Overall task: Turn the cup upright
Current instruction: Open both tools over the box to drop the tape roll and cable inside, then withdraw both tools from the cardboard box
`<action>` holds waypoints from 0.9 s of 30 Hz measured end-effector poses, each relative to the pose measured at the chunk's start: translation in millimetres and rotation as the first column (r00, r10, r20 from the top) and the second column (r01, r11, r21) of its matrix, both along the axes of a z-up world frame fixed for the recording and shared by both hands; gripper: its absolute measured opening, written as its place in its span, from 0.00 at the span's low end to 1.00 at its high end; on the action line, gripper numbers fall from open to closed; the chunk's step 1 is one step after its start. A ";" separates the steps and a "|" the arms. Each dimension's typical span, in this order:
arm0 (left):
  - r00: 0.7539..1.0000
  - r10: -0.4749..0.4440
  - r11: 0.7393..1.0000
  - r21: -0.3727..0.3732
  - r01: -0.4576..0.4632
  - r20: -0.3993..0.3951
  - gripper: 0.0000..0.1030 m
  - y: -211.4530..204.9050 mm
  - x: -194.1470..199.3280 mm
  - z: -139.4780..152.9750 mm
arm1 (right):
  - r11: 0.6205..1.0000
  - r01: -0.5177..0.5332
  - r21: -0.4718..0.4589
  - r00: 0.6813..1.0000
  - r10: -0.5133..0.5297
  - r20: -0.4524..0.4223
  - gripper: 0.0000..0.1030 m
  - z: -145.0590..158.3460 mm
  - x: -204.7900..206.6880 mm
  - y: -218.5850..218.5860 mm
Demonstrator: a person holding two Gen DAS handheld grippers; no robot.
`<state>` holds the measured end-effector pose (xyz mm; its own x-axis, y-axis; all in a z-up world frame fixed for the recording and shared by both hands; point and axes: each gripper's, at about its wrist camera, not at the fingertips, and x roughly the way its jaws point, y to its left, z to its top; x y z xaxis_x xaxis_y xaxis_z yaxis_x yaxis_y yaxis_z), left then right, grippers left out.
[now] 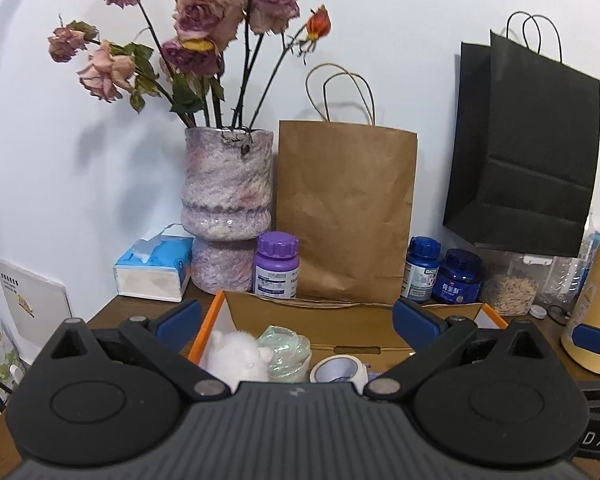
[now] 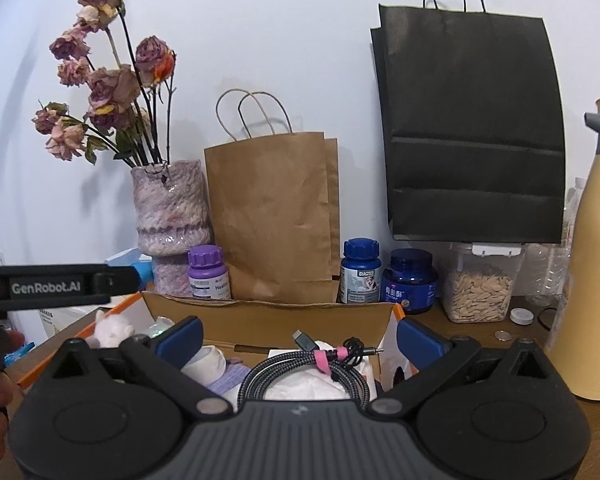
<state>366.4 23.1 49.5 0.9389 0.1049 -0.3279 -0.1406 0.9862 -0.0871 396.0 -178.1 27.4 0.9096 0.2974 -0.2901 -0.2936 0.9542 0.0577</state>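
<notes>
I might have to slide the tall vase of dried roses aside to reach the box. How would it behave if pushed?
The vase is probably top-heavy: long stems with roses rise well above it and its base looks narrower than its body. A push high up could tip it, so push low. Its glossy surface suggests something breakable and perhaps slippery.

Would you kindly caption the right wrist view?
Open right gripper above a cardboard box holding a coiled cable.

3 pill bottles (image 2: 360, 271), 2 paper bags (image 2: 272, 216), 1 vase (image 2: 172, 216).
</notes>
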 end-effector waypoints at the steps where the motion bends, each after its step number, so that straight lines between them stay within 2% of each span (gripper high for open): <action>1: 1.000 -0.001 1.000 -0.002 0.001 0.002 1.00 0.6 -3.5 1.4 | 1.000 -0.001 0.001 1.000 0.001 0.001 1.00 1.5 -4.0 -1.8; 20: 0.999 -0.033 0.999 0.011 0.033 -0.014 1.00 2.7 -97.6 9.7 | 1.000 -0.010 -0.016 1.000 0.010 -0.028 1.00 10.1 -94.3 -21.3; 27: 0.998 -0.045 0.999 0.006 0.045 -0.050 1.00 4.0 -145.3 -1.1 | 1.000 -0.006 -0.013 0.997 0.005 -0.072 1.00 3.8 -135.0 -30.3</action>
